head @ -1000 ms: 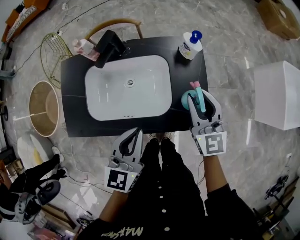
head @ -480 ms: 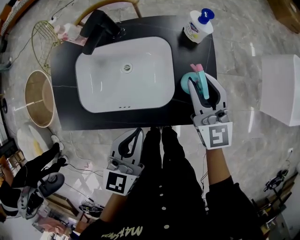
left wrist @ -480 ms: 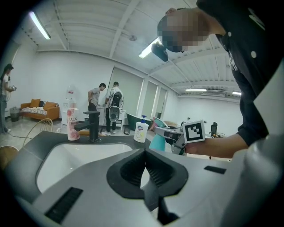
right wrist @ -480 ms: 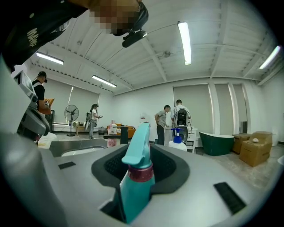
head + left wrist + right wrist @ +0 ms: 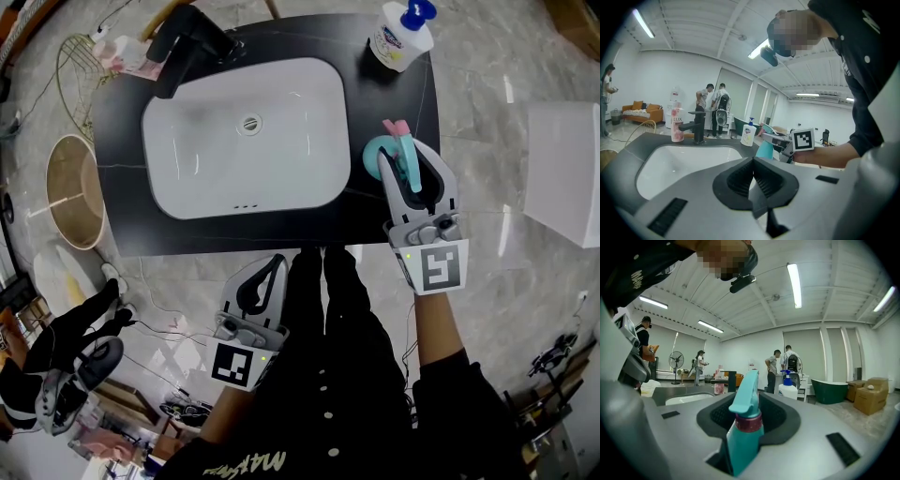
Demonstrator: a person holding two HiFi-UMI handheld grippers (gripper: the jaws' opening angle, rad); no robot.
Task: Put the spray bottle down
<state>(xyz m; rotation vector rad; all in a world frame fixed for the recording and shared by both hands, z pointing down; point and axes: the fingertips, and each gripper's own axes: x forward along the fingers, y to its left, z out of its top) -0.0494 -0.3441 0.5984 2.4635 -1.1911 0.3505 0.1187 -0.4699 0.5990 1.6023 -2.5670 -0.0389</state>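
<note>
Teal spray bottle [image 5: 374, 153] is pinched upright in the right gripper's [image 5: 406, 167] jaws over the black bench [image 5: 117, 202], beside the white basin [image 5: 234, 150] — left gripper [image 5: 270, 275] jaws pressed together, empty.

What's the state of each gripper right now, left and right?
Left gripper: jaws shut, nothing between them.
Right gripper: jaws closed on the spray bottle.
</note>
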